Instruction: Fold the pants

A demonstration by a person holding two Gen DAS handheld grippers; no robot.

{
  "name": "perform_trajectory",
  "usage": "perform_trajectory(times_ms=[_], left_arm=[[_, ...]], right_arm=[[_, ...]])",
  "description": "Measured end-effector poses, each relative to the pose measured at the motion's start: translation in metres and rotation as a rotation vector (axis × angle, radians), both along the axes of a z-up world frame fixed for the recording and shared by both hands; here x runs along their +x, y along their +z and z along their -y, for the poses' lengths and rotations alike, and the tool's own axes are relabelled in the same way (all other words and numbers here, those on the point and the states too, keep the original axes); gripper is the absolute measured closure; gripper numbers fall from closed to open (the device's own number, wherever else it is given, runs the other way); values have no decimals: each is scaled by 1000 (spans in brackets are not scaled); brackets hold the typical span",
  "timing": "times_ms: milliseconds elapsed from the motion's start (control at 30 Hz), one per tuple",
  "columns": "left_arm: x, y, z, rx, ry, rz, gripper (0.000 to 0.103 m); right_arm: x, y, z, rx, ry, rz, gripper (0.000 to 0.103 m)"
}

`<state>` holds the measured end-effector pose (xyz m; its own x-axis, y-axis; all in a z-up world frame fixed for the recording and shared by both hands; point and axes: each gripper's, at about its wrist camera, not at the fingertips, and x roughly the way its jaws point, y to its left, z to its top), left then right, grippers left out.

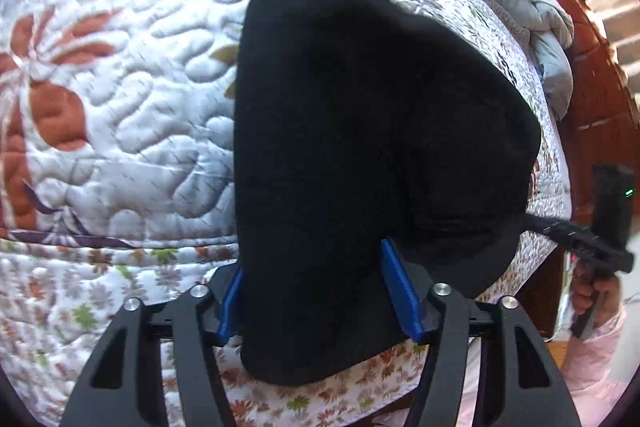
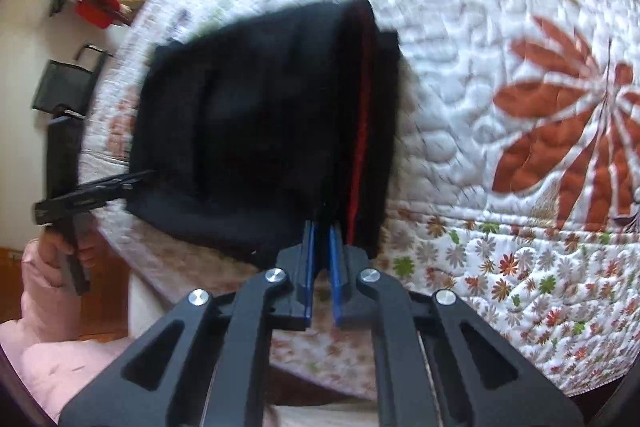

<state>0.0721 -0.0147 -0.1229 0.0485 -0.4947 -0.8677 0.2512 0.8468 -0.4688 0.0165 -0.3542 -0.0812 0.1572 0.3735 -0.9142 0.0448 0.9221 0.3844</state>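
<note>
Left wrist: left hand-held gripper (image 1: 316, 291) spread round black pants (image 1: 360, 147); right hand-held gripper (image 2: 322, 259) pinching pants edge on quilt (image 2: 480, 107).

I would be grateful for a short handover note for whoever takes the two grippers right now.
Left gripper: jaws apart, straddling the near end of the black pants; whether they press is unclear.
Right gripper: jaws shut on the near edge of the pants, beside the red stripe.
Pants: bunched in several layers on the floral quilt, near its front edge.
Done: pants are already folded over.
Left: probably lay the bundle flat, release both and tidy the edges.
</note>
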Motion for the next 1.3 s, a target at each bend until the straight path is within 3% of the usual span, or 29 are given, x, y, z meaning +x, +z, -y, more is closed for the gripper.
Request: perform_trajectory(times_ms=[67, 167, 200, 233, 300, 367, 633, 667, 733, 800, 900, 933, 967, 1000, 1033, 1200, 1300], left_arm=[[-1, 6, -2, -12, -6, 0, 40], [0, 14, -12, -25, 2, -3, 38], [1, 18, -14, -19, 3, 6, 36], [3, 22, -16, -10, 5, 22, 31], [8, 25, -20, 3, 13, 44, 23], [14, 23, -20, 17, 12, 46, 23], [18, 7, 10, 61, -61, 32, 16], [19, 6, 8, 48, -61, 24, 16], [21, 4, 9, 32, -68, 13, 12], [23, 0, 11, 12, -76, 1, 8], [23, 0, 13, 10, -85, -1, 5], [23, 1, 12, 11, -83, -2, 7], [22, 4, 10, 14, -79, 3, 12], [22, 6, 10, 20, -80, 9, 16], [19, 8, 9, 7, -86, 11, 31], [19, 5, 2, -39, -65, 5, 39], [18, 12, -5, -62, -48, 7, 58]], right_arm=[[-1, 1, 3, 23, -14, 10, 96], [-4, 16, 4, 48, -3, 45, 84], [-5, 20, 6, 51, -2, 51, 76], [-6, 26, 10, 52, -5, 62, 60], [-7, 33, 18, 55, -24, 77, 45], [-4, 35, 24, 34, -29, 77, 41], [15, -5, 12, -17, -10, -50, 32], [17, -9, 14, -5, -19, -58, 28], [22, -21, 18, 8, -37, -84, 10], [26, -34, 19, 51, -37, -102, 3], [28, -33, 13, 18, -23, -104, 4], [28, -28, 10, -11, -8, -83, 12], [28, -24, 7, -12, 5, -64, 20], [27, -21, 8, 18, 10, -57, 34], [26, -19, 10, 60, -7, -62, 35], [25, -29, 15, 103, -46, -71, 32], [20, -25, 22, 132, -76, -44, 55]])
